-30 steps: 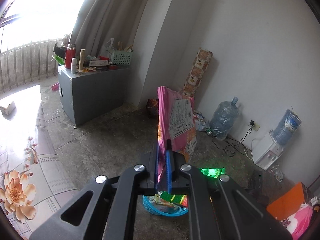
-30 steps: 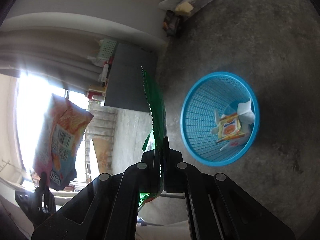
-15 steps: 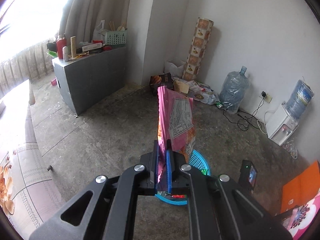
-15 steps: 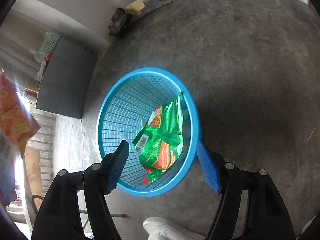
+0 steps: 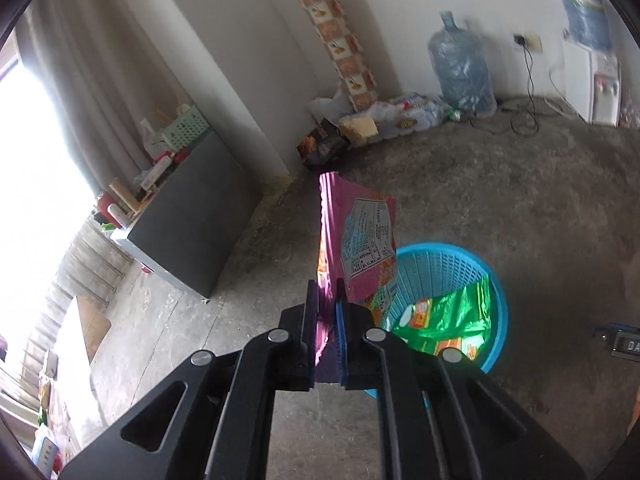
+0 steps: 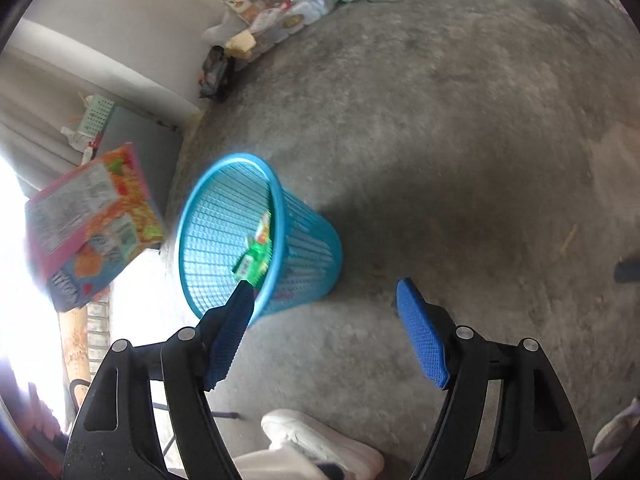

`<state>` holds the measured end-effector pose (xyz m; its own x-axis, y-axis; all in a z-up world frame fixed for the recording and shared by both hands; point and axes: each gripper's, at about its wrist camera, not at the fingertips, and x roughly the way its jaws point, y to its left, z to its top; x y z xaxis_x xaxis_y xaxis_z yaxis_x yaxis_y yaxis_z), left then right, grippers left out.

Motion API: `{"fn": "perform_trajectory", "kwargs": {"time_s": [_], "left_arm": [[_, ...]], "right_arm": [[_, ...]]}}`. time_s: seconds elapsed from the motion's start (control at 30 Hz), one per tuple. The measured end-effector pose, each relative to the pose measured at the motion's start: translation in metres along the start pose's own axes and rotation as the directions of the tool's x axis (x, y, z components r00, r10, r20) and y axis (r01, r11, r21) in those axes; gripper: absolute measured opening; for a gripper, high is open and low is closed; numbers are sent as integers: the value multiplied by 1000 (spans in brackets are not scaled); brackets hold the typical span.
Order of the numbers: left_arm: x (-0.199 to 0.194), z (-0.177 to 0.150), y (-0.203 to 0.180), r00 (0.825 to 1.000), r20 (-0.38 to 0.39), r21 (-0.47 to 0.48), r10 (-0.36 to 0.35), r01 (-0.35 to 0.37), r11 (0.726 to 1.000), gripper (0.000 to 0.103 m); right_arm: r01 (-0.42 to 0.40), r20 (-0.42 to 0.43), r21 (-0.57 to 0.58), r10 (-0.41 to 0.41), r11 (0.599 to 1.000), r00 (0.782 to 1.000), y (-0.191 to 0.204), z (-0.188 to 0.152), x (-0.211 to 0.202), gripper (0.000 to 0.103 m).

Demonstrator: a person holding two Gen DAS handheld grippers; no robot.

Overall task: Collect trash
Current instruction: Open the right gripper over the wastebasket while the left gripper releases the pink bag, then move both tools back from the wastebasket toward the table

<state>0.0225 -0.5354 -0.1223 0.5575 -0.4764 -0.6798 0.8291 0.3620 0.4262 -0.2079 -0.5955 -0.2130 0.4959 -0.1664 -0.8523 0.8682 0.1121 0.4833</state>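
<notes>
Left wrist view: my left gripper (image 5: 326, 300) is clenched on the bottom edge of a pink crinkly foil snack bag (image 5: 356, 240), just beside the blue plastic mesh basket (image 5: 496, 300). It's light, floppy and slippery, so I pinch that sealed seam. My right gripper (image 6: 324, 312), empty, is opening beside the basket, where the green foil wrapper (image 5: 444, 316) lies.

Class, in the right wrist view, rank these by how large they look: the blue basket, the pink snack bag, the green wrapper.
1. blue basket, largest in the picture.
2. pink snack bag; it hangs nearer the camera, so its true size against the basket is unsure.
3. green wrapper, only a small part showing inside the basket.
</notes>
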Motion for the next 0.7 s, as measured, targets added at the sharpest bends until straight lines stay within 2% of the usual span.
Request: {"fn": "perform_trajectory", "kwargs": {"time_s": [0.07,0.13,0.2,0.27,0.3,0.33,0.47,0.6,0.7], "left_arm": [[22,-7,-19,990,-71,7,-121,122,993,12],[44,-19,-38,972,-188,44,-138,149,988,34],[54,-29,-42,954,-269,39,-136,152,988,42],[47,-33,-32,952,-254,-22,-172,173,985,53],[41,-33,-25,956,-237,-49,-175,168,985,64],[34,-33,-18,961,-223,-74,-166,153,985,69],[5,-24,20,965,-196,-215,-174,131,968,74],[-34,-18,62,966,-128,-371,-224,163,914,78],[-67,-16,86,967,-62,-426,-248,200,883,81]], "right_arm": [[17,-28,12,-16,1000,999,-8,-8,5,70],[19,-55,35,-18,999,998,-13,-14,7,70],[4,-73,55,0,999,997,-19,-18,7,70],[0,-77,58,4,998,997,-20,-21,5,70],[-1,-79,56,5,998,997,-19,-22,5,70],[-1,-82,54,5,999,997,-18,-25,6,70],[-13,-85,31,15,999,996,-7,-30,2,70],[-42,-60,-20,41,999,997,9,-34,-13,70],[-73,-28,-82,71,994,997,29,-36,-27,70]]}}
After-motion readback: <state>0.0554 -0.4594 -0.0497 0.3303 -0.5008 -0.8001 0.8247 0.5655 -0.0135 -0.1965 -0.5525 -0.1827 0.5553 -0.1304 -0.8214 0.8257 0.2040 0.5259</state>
